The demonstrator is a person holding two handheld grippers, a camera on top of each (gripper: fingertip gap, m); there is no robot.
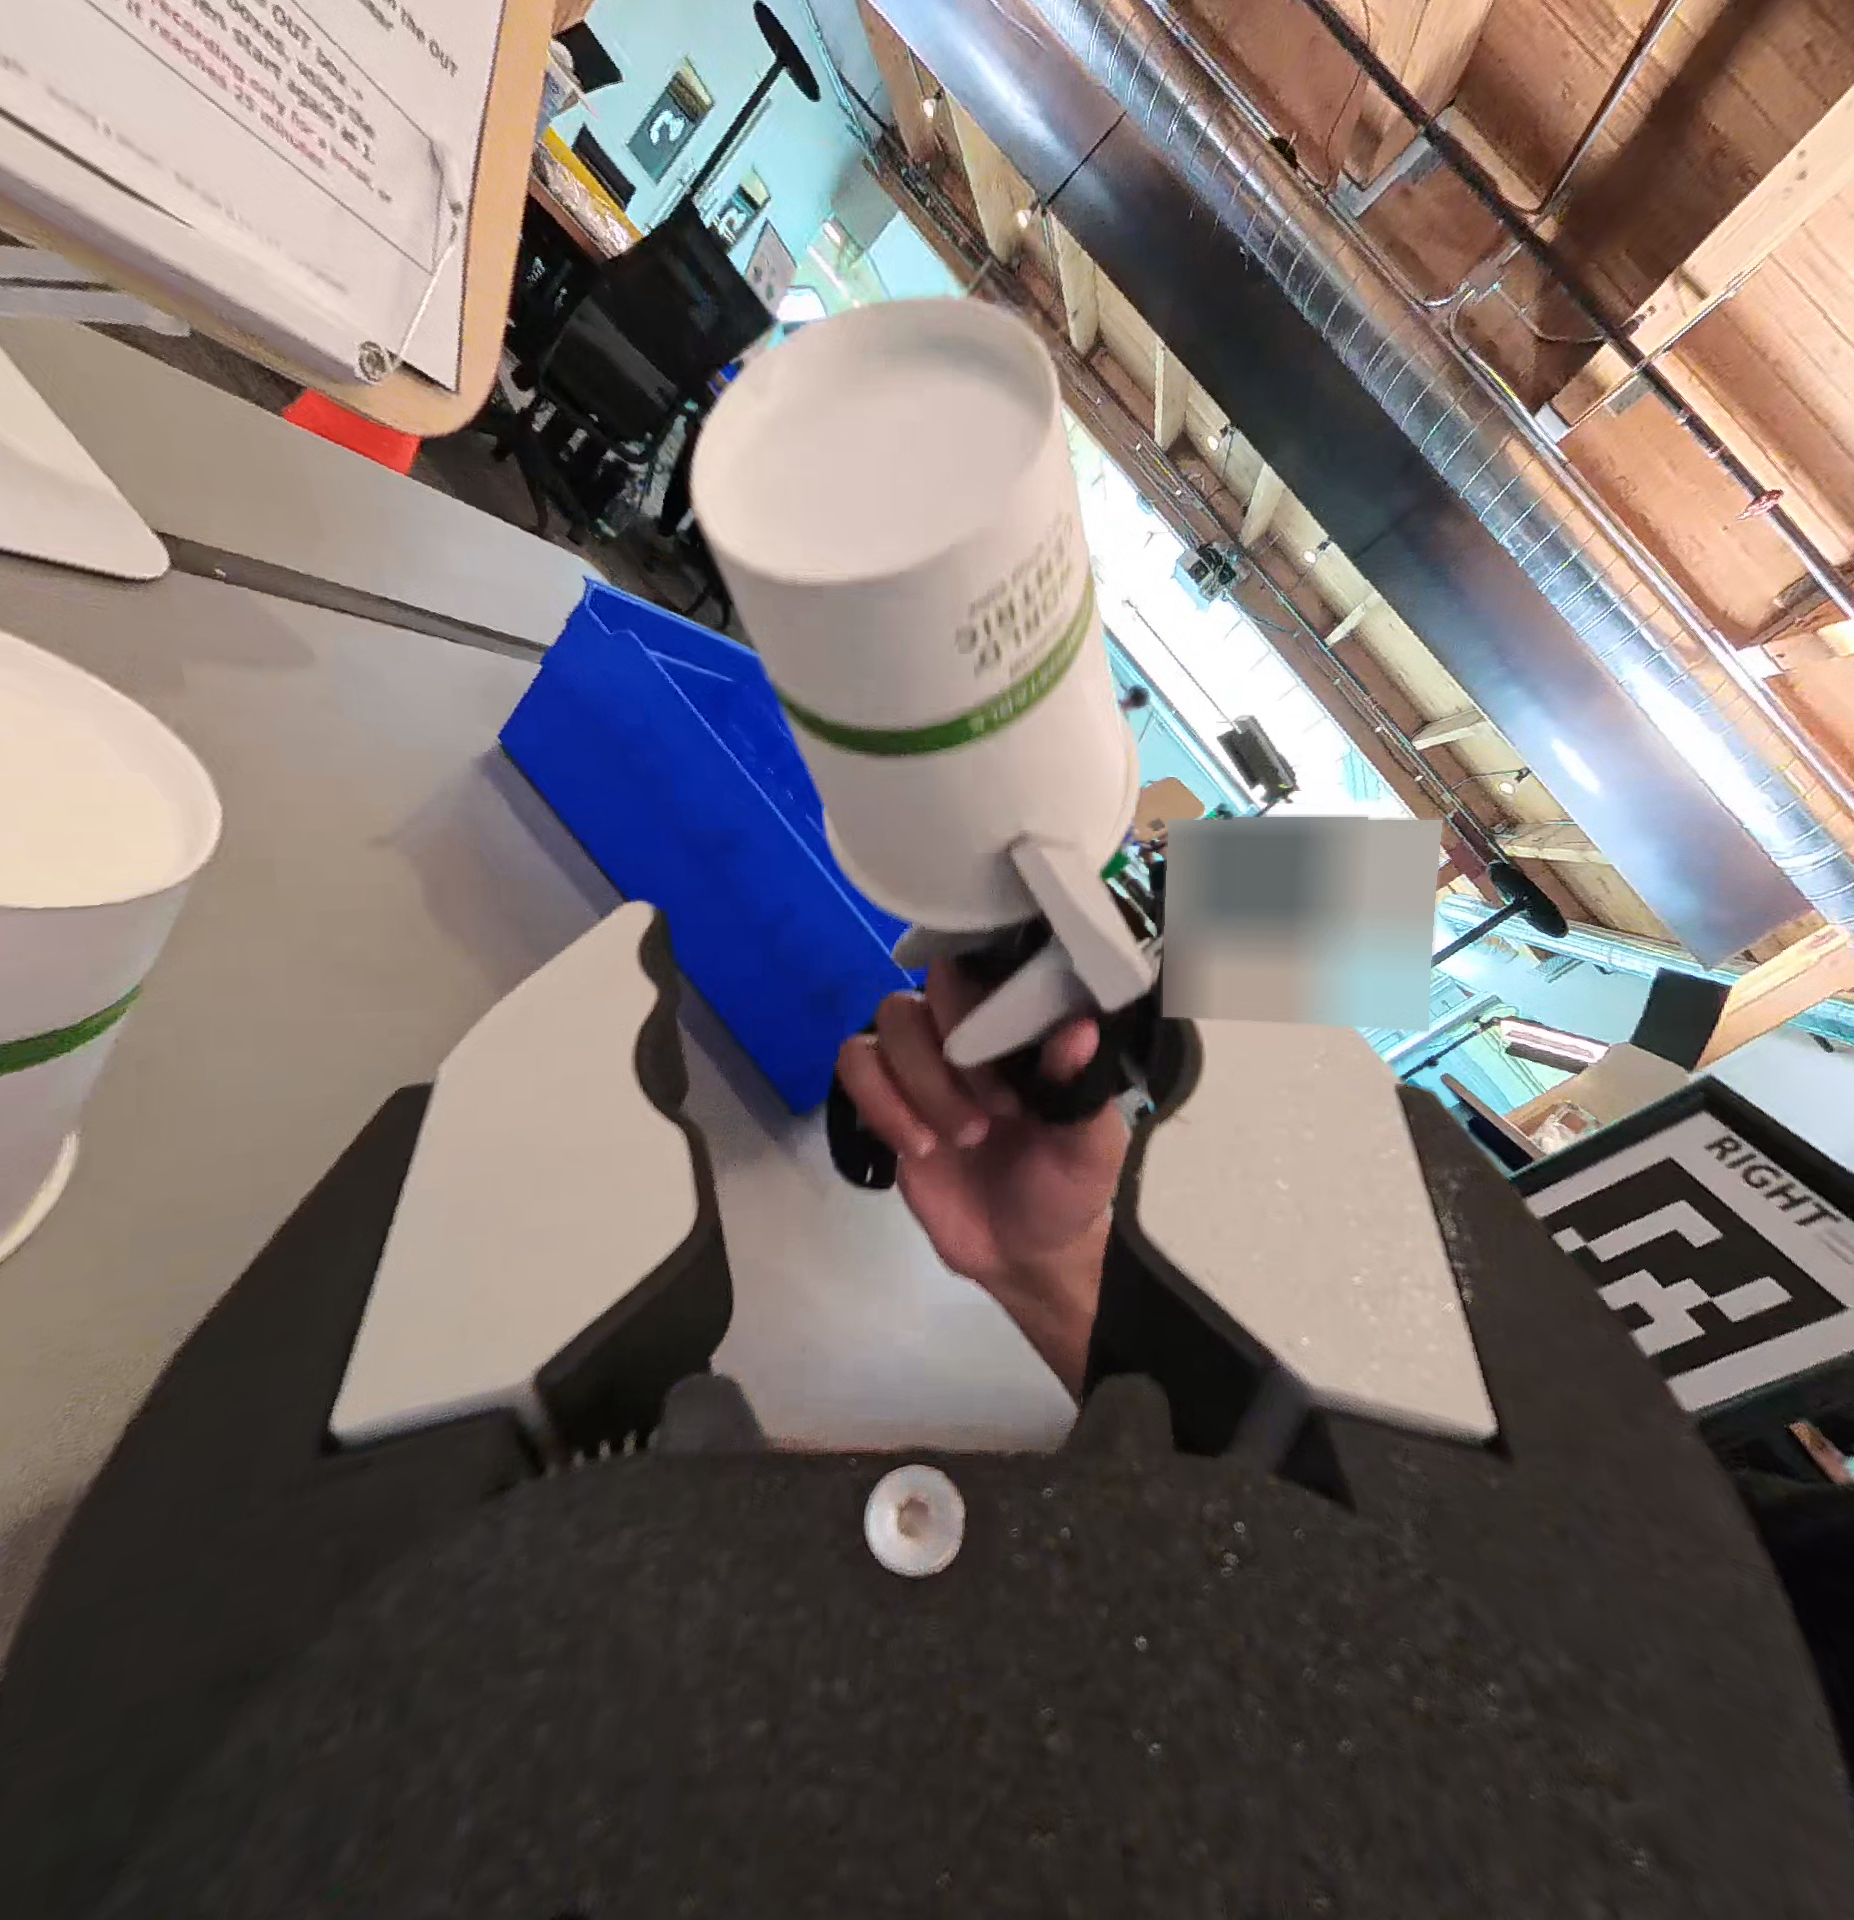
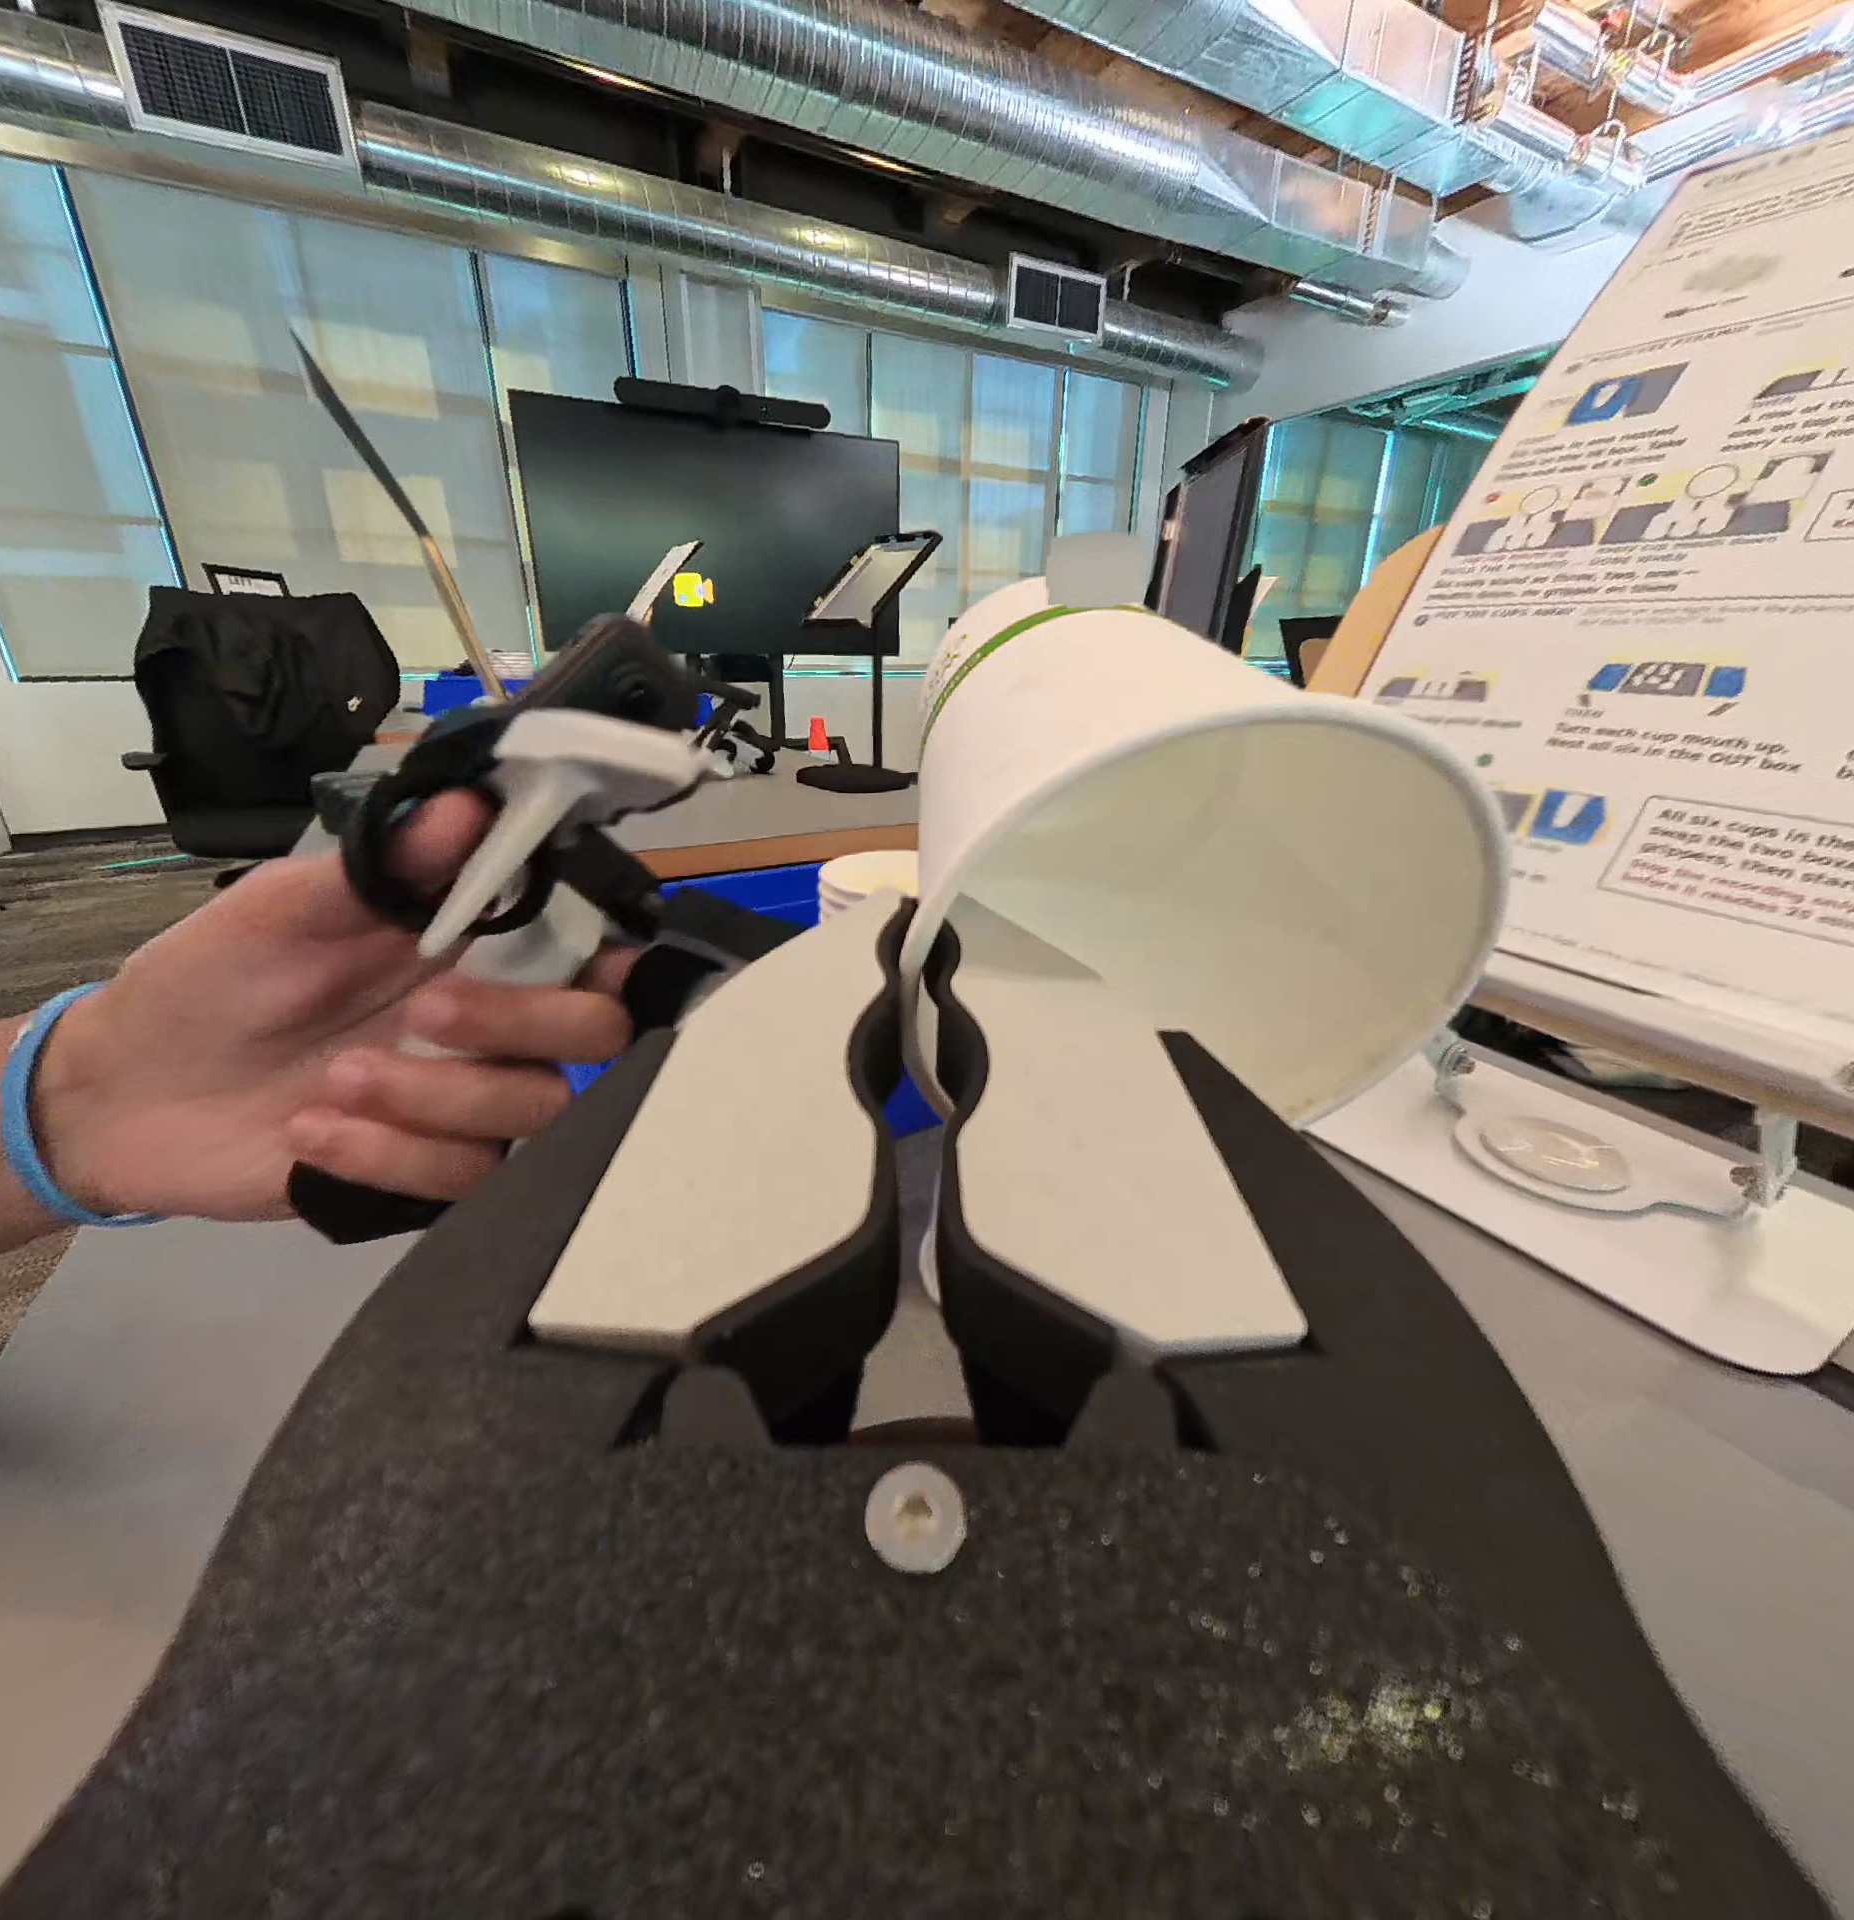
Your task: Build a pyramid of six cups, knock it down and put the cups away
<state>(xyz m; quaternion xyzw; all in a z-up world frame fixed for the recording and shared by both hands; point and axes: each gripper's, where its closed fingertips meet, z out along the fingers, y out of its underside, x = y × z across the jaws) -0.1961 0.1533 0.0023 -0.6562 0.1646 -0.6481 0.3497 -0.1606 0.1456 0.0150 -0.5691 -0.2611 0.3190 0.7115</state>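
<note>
My right gripper [image 2: 918,935] is shut on the rim of a white paper cup with a green band [image 2: 1162,831]. It holds the cup tilted in the air, mouth toward the camera. The left wrist view shows the same cup [image 1: 902,623], base toward the camera, and the right gripper [image 1: 1037,935] below it. My left gripper [image 1: 923,997] is open and empty. A hand holds it at the left of the right wrist view [image 2: 549,800]. Another white cup [image 1: 61,935] stands at the left edge, partly cut off. A stack of cups [image 2: 866,883] shows behind my right fingers.
A blue bin [image 1: 674,810] sits on the grey table [image 1: 331,831] beneath the held cup; it also shows in the right wrist view [image 2: 757,888]. An instruction board on a white stand [image 2: 1681,623] stands at the right. Chairs and screens are farther back.
</note>
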